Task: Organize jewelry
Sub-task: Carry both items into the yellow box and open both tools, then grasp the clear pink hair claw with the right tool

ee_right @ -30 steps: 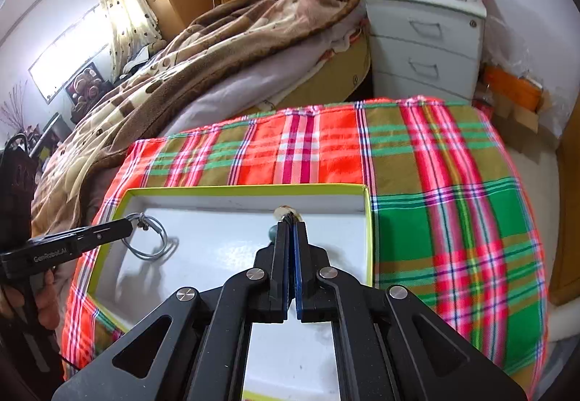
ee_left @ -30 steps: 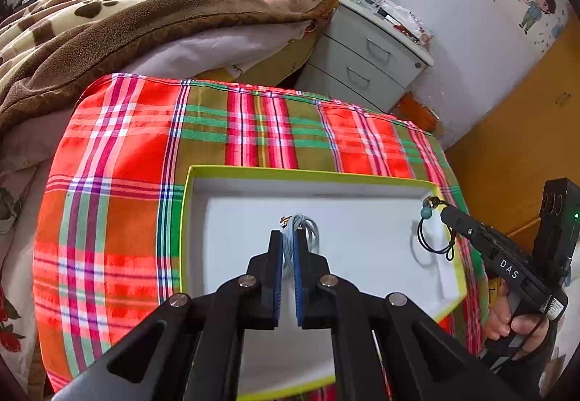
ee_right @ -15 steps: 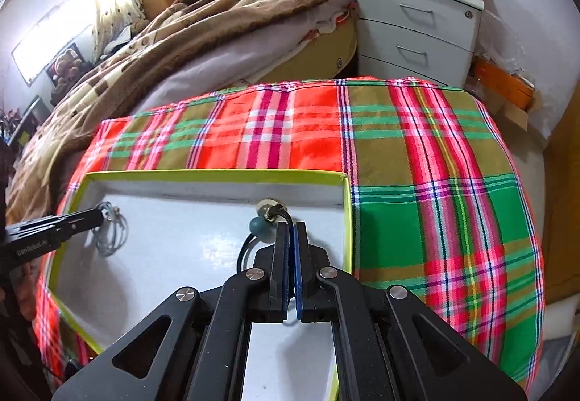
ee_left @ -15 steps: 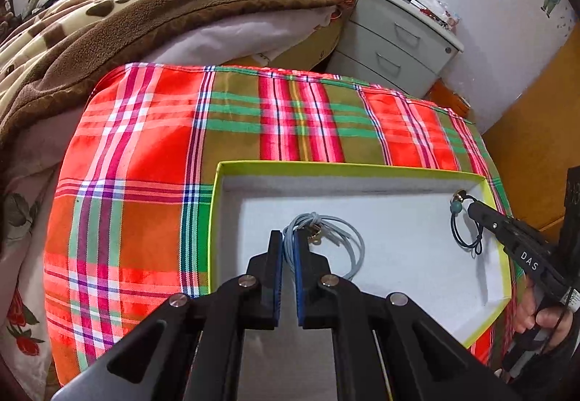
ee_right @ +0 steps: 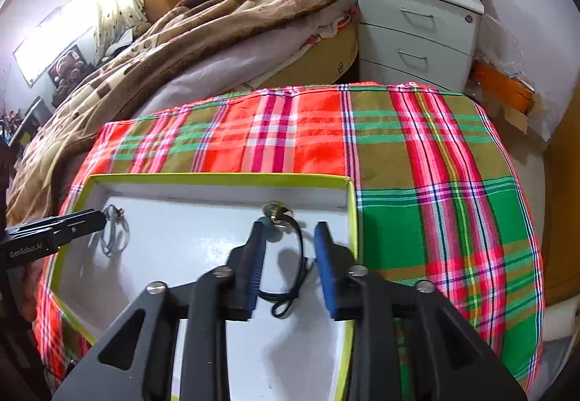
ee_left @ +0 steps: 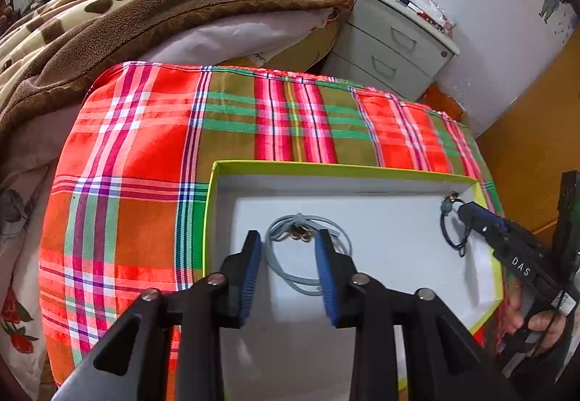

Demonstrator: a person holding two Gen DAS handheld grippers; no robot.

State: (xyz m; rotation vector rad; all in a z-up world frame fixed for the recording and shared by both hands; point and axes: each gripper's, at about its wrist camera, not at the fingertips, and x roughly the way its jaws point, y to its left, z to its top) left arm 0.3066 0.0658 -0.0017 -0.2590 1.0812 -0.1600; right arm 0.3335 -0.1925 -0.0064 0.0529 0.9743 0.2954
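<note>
Now both my grippers have just been opening. My left gripper (ee_left: 288, 239) stands spread, the grey cord (ee_left: 308, 252) lying loose between its pads on the tray (ee_left: 398, 180) floor. My right gripper (ee_right: 288, 232) is spread too, the black cord (ee_right: 299, 256) lying free between its pads near the tray's far right corner.
</note>
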